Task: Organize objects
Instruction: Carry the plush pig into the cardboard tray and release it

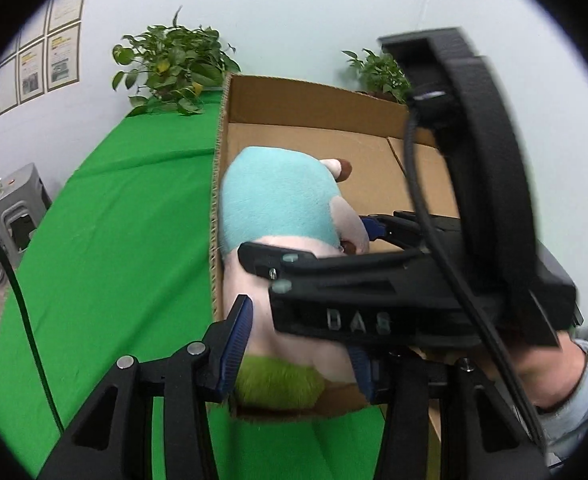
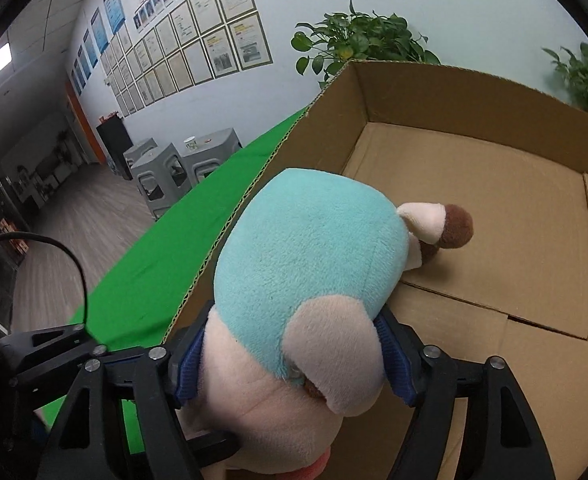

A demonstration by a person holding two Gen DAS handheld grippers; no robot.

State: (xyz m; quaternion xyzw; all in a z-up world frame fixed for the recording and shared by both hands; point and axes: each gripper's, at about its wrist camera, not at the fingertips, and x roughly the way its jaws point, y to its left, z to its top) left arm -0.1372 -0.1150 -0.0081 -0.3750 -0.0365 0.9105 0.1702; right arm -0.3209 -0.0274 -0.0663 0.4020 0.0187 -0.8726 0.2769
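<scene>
Both grippers are clamping the plush toy point(image 2: 306, 276) (teal-capped) over the cardboard box point(image 2: 494, 216): left gripper point(image 1: 300, 354) narrow on its lower body, right gripper point(image 2: 294, 364) wider at its head.

Office; framed certificates point(image 2: 198, 36), potted plants point(image 2: 358, 40)

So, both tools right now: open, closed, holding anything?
Left tool: closed on the plush toy, low on its body.
Right tool: pads at the plush's sides over the box; grip cannot be told.

Turquoise-and-pink plush toy point(image 2: 306, 272), brown box point(image 2: 494, 208)
</scene>
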